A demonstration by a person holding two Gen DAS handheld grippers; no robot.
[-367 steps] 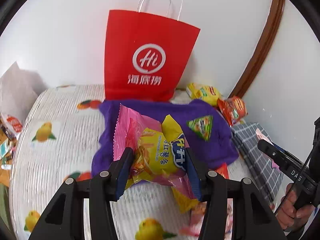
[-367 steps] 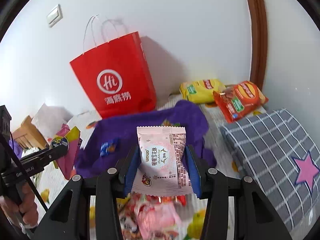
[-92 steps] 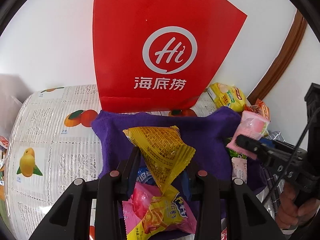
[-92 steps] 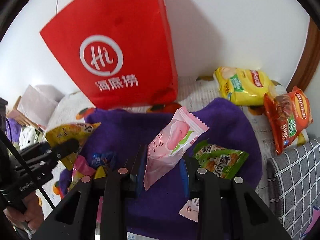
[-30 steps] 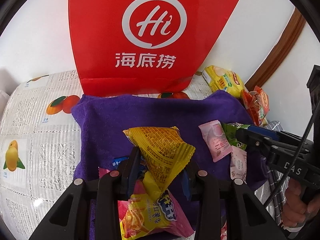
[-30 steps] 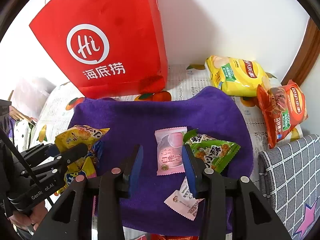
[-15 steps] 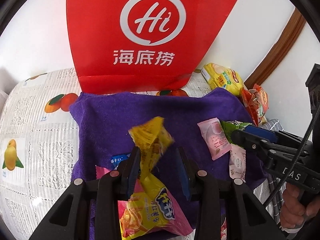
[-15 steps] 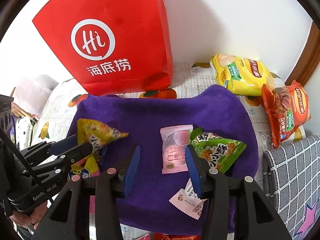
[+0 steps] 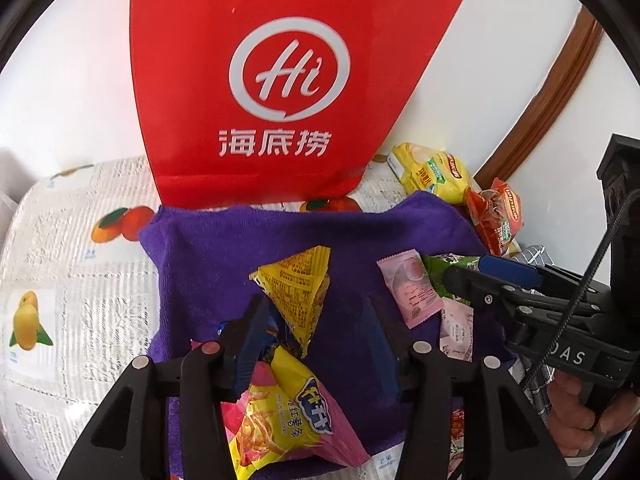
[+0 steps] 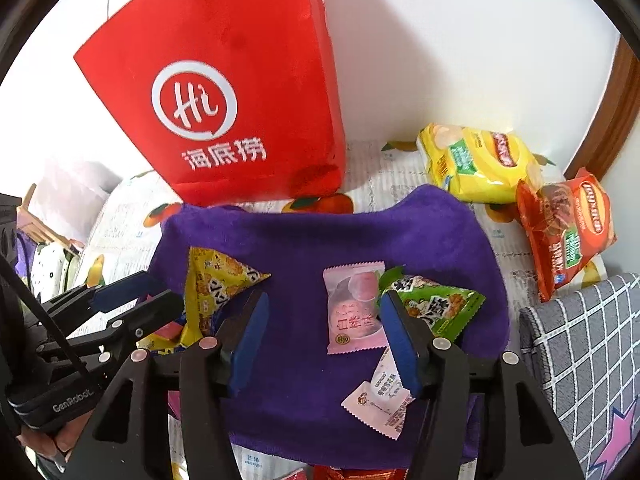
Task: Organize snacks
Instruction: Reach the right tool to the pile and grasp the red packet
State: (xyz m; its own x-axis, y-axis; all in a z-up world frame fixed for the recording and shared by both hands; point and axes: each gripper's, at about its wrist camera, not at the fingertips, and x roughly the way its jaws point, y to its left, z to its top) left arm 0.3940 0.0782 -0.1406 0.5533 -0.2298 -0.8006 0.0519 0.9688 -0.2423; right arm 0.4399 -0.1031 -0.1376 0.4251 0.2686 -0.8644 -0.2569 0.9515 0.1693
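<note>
Both hand-held grippers opening over snacks on a purple cloth

Nearest, the left hand-held gripper (image 9: 312, 334) has its jaws opening, a yellow triangular packet (image 9: 298, 280) lying loose between them on the purple cloth (image 9: 208, 248), above a pink-and-yellow chip bag (image 9: 280, 420); the right hand-held gripper (image 10: 322, 338) is also opening, gripping nothing, over a pink peach candy (image 10: 354, 308) beside a green packet (image 10: 432, 308); behind stands a red paper bag (image 10: 228, 92), with a yellow chip bag (image 10: 476, 164) to its right
</note>
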